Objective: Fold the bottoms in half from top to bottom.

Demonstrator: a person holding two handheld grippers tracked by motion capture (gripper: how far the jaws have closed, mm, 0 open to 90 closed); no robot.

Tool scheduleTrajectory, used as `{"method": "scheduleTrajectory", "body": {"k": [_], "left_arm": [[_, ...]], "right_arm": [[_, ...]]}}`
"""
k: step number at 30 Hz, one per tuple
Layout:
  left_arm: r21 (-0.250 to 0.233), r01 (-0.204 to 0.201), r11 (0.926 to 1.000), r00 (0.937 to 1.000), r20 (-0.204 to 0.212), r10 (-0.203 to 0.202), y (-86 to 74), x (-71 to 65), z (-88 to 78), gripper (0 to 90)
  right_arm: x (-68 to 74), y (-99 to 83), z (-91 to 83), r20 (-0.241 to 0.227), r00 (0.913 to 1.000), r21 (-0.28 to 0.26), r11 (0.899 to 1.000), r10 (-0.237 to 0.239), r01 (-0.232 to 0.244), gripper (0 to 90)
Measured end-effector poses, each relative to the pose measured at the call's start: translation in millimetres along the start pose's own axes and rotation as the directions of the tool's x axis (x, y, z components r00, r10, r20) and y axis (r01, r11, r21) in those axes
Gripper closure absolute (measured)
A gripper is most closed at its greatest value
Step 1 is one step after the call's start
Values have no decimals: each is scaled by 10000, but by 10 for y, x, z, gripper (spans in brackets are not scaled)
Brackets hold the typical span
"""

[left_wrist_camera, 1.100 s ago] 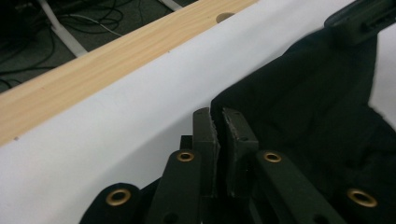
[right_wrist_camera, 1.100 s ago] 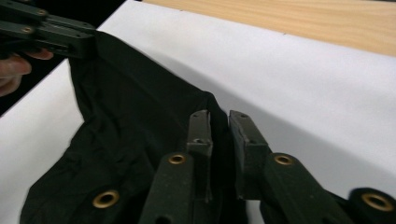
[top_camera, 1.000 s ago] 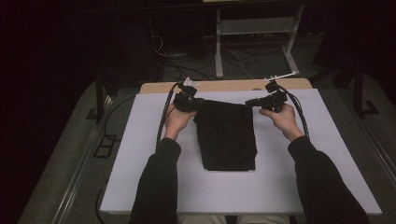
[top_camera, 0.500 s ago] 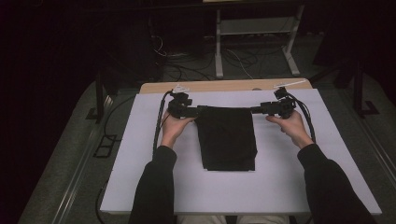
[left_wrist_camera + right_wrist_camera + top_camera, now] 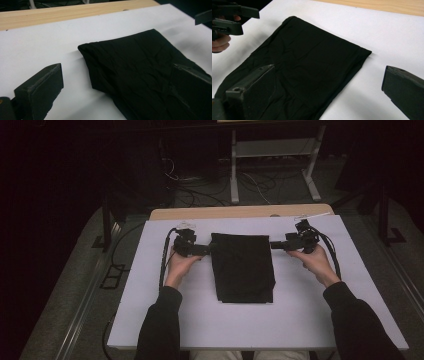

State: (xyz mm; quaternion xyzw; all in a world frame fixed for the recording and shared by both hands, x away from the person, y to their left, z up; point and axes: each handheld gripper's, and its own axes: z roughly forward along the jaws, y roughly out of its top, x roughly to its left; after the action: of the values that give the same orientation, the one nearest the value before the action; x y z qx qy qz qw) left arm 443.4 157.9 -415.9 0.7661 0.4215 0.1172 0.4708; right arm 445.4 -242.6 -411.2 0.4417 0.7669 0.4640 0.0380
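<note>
1. As I look down from the high view, my left gripper (image 5: 204, 249) sits just beside the far left corner of the folded black cloth rectangle (image 5: 243, 267), and my right gripper (image 5: 276, 245) sits just beside its far right corner. Both have just been opening. The cloth lies flat between them on the white table sheet (image 5: 300, 315), with a strip of pale wooden tabletop (image 5: 235, 213) beyond both tools.

2. In the left gripper view my jaws stand spread wide with nothing pinched. The cloth (image 5: 140, 72) lies ahead and to the right of them, its near corner on the sheet (image 5: 37, 47) in the gap and its body running under the right-hand jaw. I cannot tell whether that jaw touches the fabric.

3. In the right gripper view the jaws are likewise spread and empty. The cloth (image 5: 307, 67) lies ahead and to the left, passing beneath the left-hand jaw, its far corner on the sheet (image 5: 392, 40). My left gripper (image 5: 249, 21) shows beyond it.

4. My judgement: the fold is laid down and let go, edges fairly square. What is left, at most, is another fold or pulling clear.
</note>
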Motion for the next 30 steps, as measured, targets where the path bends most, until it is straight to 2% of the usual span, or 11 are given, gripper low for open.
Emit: {"method": "scheduleTrajectory", "body": {"k": [10,13,21,25,30], "left_arm": [[-484,-104,9988,9999,-4,104,-121,-69,-225,0],[-467,-299,9985,9996,-14,298,-155,-89,-294,0],[-755,-193,9970,9998,5,194,-262,-134,-459,0],[-824,-384,9959,9992,52,390,-332,-212,-544,0],[-931,-434,9947,9990,36,439,-369,-240,-630,0]], "right_arm": [[131,-178,-121,-21,9997,-116,9996,-244,243,0],[159,-233,-154,-2,9997,-134,9996,-258,258,0],[287,-371,-289,-1,9993,-332,9988,-361,361,0],[349,-436,-364,23,9991,-463,9980,-431,431,0],[419,-473,-481,104,9983,-501,9971,-569,573,0]]}}
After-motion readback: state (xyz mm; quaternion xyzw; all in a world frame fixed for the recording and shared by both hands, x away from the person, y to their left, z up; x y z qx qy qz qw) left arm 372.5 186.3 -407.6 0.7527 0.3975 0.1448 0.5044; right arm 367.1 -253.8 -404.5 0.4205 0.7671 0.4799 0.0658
